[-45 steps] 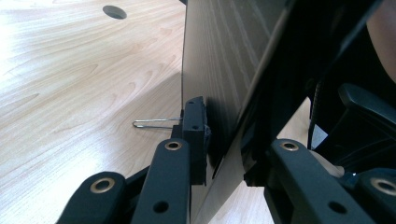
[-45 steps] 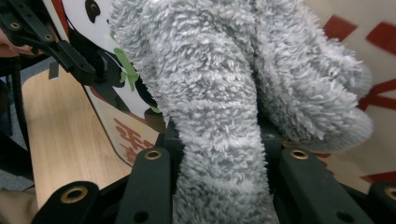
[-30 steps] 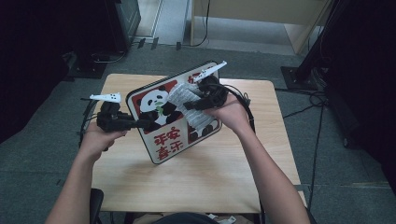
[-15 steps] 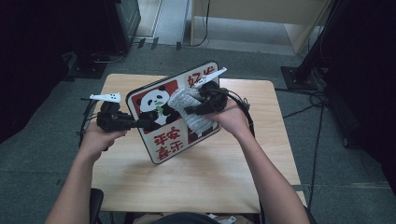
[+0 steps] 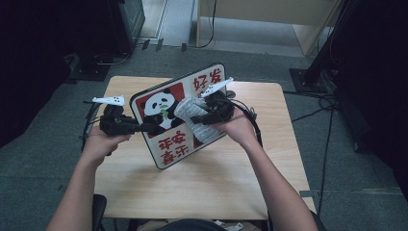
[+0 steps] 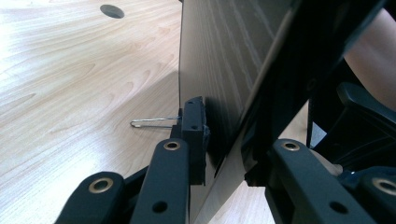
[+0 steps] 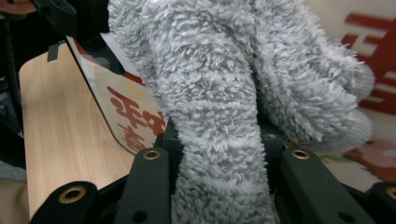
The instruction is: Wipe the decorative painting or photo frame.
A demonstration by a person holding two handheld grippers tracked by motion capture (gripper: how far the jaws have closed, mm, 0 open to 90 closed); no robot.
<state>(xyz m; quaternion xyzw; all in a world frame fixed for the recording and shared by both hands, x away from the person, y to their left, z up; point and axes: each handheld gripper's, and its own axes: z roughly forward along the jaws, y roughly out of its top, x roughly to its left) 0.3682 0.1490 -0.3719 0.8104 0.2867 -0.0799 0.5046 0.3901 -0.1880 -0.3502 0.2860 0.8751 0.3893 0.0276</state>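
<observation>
- The left gripper (image 5: 144, 128) is pinching the left edge of a panda board (image 5: 166, 103). In the left gripper view its two black jaws squeeze the board's thin edge (image 6: 219, 140) from both sides.
- The board is tilted up off the wooden table (image 5: 202, 183). Its near edge is low, close to the table, and its far edge is higher.
- The board has a panda picture, red blocks and red writing on its face.
- The right gripper (image 5: 204, 117) is pinching a fluffy grey cloth (image 5: 192, 113). In the right gripper view the cloth (image 7: 219, 140) is bunched tight between the two black jaws.
- The cloth lies against the front of the board, just to the right of the panda picture.
- The person's left hand (image 5: 98, 144) is at the left side of the table. The right hand (image 5: 238, 130) is on the right side, close to the board.
- A thin metal wire (image 6: 154, 122) lies on the table near the back of the board.
</observation>
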